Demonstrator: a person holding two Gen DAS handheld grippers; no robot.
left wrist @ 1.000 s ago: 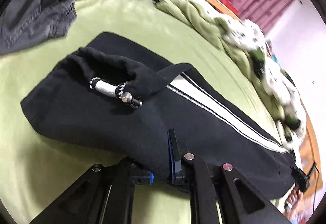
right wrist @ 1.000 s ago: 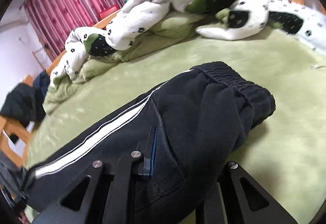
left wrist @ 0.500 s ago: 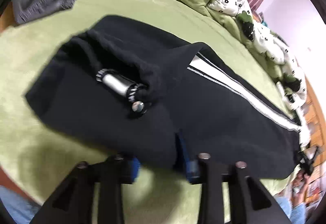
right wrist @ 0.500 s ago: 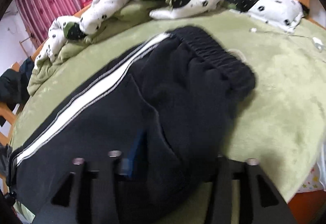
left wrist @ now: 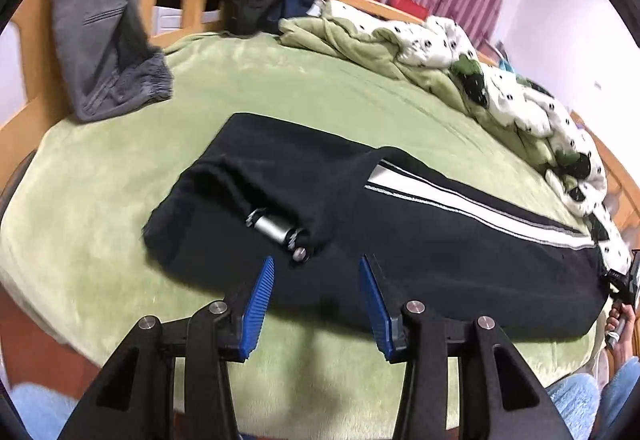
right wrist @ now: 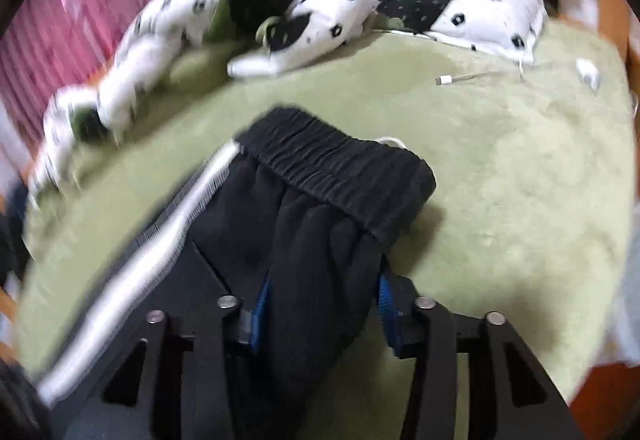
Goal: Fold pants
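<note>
The left claw (left wrist: pixel 316 280) is released, its blue pads (left wrist: pixel 256 304) spread wide with nothing between them. Just ahead of it the black pants (left wrist: pixel 400 240) lie lengthwise on the green blanket (left wrist: pixel 100 220), the white stripe (left wrist: pixel 460 204) running off to the right. A silver toggle (left wrist: pixel 276 230) sits on the cloth right beyond the left pad.

The right claw (right wrist: pixel 324 314) is clenched on a bunch of the pants (right wrist: pixel 320 240). Ahead of it is the waistband (right wrist: pixel 340 168); farther on lie a spotted quilt (right wrist: pixel 280 12) and a cable (right wrist: pixel 460 79).
</note>
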